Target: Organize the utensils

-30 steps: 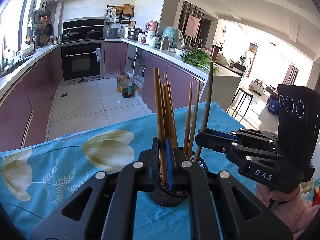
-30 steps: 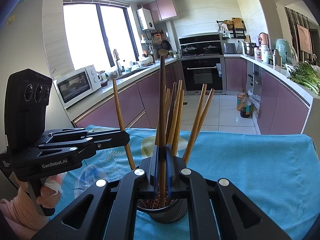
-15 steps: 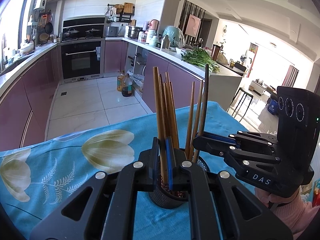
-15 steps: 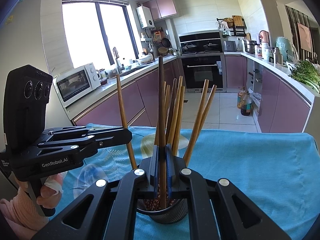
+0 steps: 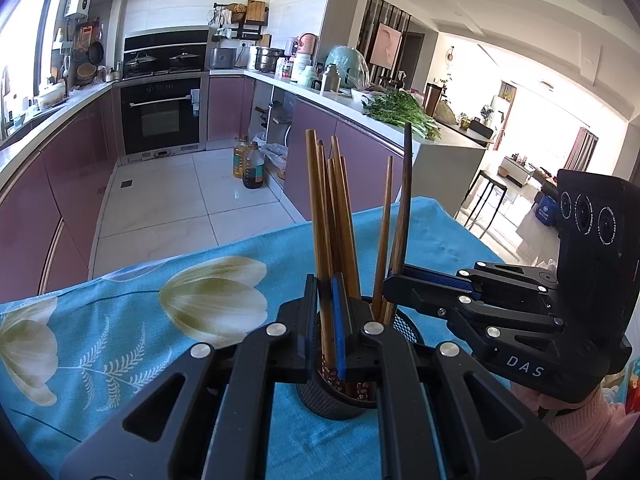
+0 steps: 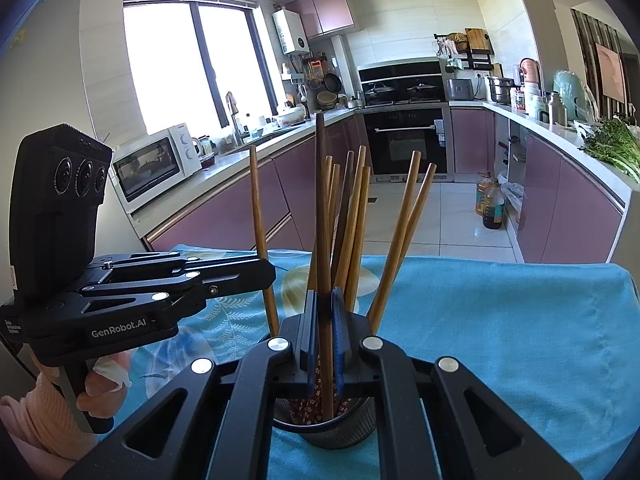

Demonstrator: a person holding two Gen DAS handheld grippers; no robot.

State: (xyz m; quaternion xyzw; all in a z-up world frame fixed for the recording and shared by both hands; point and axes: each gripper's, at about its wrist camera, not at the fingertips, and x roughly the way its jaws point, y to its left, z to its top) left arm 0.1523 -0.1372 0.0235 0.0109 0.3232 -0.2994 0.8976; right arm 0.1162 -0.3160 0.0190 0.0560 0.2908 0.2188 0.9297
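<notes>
A black mesh holder (image 5: 332,400) (image 6: 340,428) stands on the blue flowered cloth (image 5: 120,320), with several wooden chopsticks fanned upright in it. My left gripper (image 5: 328,320) is shut on a brown chopstick (image 5: 318,220) whose lower end reaches into the holder. The right wrist view shows that gripper (image 6: 266,276) from the side at the left, gripping the same stick (image 6: 258,208). My right gripper (image 6: 324,328) is shut on a darker, longer chopstick (image 6: 321,200), its tip down inside the holder. In the left wrist view it (image 5: 394,284) comes in from the right, holding that dark stick (image 5: 406,184).
The cloth-covered table ends at a far edge (image 6: 480,260) above the tiled kitchen floor. Purple cabinets, an oven (image 5: 160,120) and oil bottles (image 6: 492,204) lie beyond. Bare cloth stretches to the right of the holder (image 6: 500,340). A hand in a pink sleeve (image 6: 44,408) holds each gripper.
The dark chopstick in my right gripper has swung from a rightward lean to nearly upright, closer to the bundle. My left gripper and its stick have edged slightly toward the holder.
</notes>
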